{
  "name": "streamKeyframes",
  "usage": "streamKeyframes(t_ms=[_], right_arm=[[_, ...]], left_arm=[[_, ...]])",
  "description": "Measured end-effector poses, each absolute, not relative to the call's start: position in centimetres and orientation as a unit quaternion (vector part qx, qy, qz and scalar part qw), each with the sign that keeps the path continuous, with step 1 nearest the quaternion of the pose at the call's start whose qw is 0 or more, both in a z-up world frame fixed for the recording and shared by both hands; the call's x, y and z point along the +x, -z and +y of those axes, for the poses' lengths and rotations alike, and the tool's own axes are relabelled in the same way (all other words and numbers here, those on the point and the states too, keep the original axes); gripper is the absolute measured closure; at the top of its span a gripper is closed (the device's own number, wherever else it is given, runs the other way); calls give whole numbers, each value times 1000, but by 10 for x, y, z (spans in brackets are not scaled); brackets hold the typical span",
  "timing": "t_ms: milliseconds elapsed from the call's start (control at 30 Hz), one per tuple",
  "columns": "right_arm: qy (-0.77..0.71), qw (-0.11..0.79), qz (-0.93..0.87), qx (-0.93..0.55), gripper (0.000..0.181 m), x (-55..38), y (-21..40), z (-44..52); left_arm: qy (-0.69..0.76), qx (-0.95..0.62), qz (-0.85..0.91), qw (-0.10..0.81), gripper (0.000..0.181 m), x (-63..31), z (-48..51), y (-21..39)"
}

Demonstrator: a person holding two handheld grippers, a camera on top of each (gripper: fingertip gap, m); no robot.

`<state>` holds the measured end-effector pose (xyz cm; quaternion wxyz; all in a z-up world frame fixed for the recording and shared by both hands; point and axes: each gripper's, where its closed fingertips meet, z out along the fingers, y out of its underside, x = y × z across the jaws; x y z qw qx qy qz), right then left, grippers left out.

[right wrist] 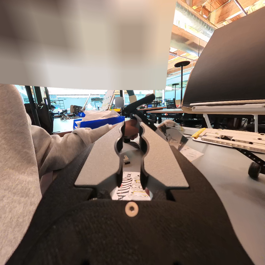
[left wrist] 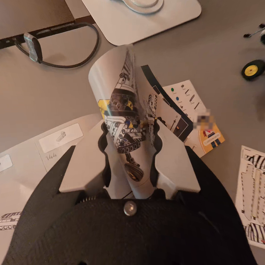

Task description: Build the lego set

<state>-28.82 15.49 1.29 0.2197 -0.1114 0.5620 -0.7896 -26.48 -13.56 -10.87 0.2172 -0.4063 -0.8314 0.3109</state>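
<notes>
my left tongs (left wrist: 129,137) clamped on curled pages of instruction booklet (left wrist: 123,114), lifted off grey counter (left wrist: 186,50). rest of booklet flat on counter below, back pages fanned out to right. yellow-hubbed wheel (left wrist: 253,71) far right on counter. my right tongs (right wrist: 131,137) slightly apart, holding nothing, low over sticker sheet (right wrist: 131,186). white lego build (right wrist: 232,137) on counter at right, black wheel (right wrist: 255,171) on its strut.
</notes>
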Motion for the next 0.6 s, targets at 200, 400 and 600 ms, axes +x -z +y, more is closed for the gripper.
streamKeyframes(t_ms=[200,400,600], right_arm=[[787,218,565,-115,164,-286,-12,153],[788,217,564,-115,164,-287,-13,152],[790,217,562,-116,164,-286,-13,154]], left_arm=[[-289,-371,-827,308,121,-259,-137,97],[-318,-283,-802,419,154,-233,-162,59],[-295,-160,-772,539,149,-181,-192,40]])
